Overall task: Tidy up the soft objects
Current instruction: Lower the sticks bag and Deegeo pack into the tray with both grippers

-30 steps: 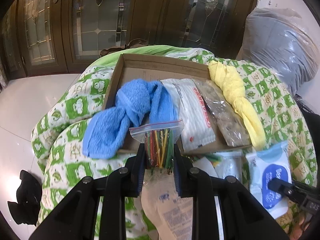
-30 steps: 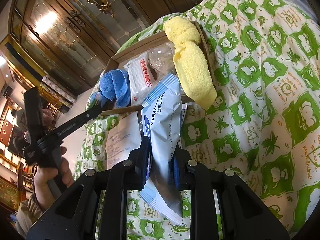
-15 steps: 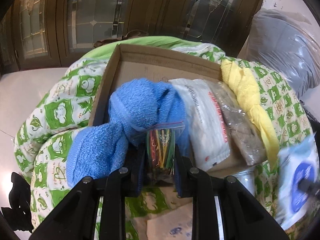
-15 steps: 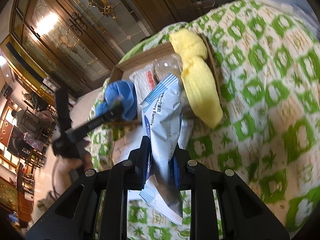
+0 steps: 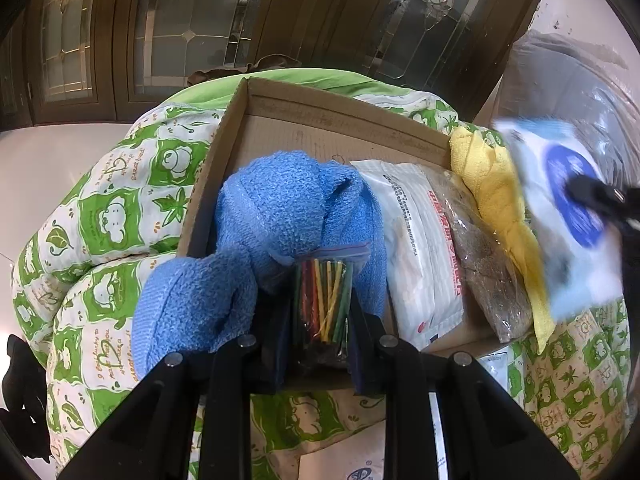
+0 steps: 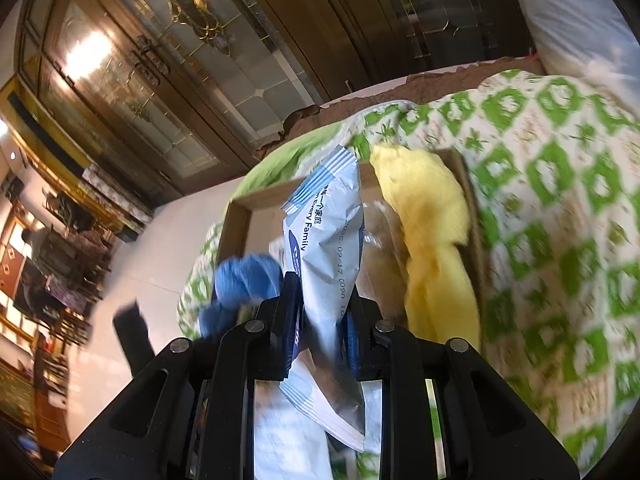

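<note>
My left gripper (image 5: 322, 312) is shut on a small zip bag of coloured sticks (image 5: 322, 300), held over the front of the cardboard box (image 5: 320, 108), against the knotted blue towel (image 5: 256, 232). The box also holds a white packet (image 5: 420, 240), a clear bag of brown grains (image 5: 484, 256) and a yellow towel (image 5: 500, 200). My right gripper (image 6: 320, 320) is shut on a blue-white wet-wipes pack (image 6: 328, 248), held above the box (image 6: 240, 216); that pack shows blurred at the right of the left wrist view (image 5: 568, 200).
The box sits on a green-and-white patterned quilt (image 5: 100, 208). Paper packets (image 5: 340, 460) lie on the quilt in front of the box. A grey plastic-wrapped bundle (image 5: 568, 80) is at the back right. Glass cabinet doors (image 5: 180, 20) stand behind.
Both grippers have moved forward toward the box with their loads. The stick bag is now over the box front by the blue towel, and the wipes pack has risen over the box.
</note>
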### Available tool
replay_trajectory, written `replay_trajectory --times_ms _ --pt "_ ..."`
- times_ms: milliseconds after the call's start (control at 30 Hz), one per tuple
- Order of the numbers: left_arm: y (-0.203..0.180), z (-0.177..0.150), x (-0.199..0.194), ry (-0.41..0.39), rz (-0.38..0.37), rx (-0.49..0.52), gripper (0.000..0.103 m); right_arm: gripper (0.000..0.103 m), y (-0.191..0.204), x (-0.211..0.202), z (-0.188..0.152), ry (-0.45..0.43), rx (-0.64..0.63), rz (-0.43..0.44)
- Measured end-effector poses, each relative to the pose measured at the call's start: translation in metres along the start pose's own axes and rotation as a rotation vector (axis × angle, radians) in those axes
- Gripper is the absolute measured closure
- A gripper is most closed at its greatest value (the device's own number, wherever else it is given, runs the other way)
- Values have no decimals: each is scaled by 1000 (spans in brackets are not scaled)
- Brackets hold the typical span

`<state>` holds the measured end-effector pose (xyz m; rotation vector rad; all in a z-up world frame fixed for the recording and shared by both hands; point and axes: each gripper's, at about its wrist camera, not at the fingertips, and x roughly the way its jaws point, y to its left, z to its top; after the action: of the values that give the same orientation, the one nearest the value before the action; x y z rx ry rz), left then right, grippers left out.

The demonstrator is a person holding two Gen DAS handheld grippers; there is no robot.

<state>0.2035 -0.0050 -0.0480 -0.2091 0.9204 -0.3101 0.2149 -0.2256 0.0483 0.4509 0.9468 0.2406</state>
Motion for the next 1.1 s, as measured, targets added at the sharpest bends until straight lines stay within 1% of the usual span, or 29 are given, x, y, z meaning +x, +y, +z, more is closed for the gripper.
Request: replay_trajectory --times_ms 167,400,567,700,800,833,867,900,933,967,1100 --pt "0 -1 0 0 6 5 79 83 4 33 14 26 1 -2" --pt "-4 -2 3 -7 30 23 79 83 -6 72 12 56 42 -16" --pt "-9 -2 8 -6 64 52 78 83 -21 83 11 50 84 -26" --pt "-10 0 9 -7 68 54 76 82 -27 87 13 48 93 -37" --pt "-11 0 8 -13 63 53 68 77 -30 85 13 40 103 -44" --pt "-11 0 6 -17 64 52 60 74 -31 84 13 35 102 -48" --pt "-11 0 4 -24 65 50 50 68 -31 82 13 29 99 -51" --pt "-10 0 2 -34 63 47 45 63 -31 80 14 22 95 -53" --pt "-10 1 -1 -46 50 39 40 53 -32 77 14 13 93 -54" --pt "-8 0 -3 -52 35 31 39 49 -32 74 15 0 92 -54" --pt "-5 0 -9 -62 7 7 38 49 -29 58 20 -41 84 -48"
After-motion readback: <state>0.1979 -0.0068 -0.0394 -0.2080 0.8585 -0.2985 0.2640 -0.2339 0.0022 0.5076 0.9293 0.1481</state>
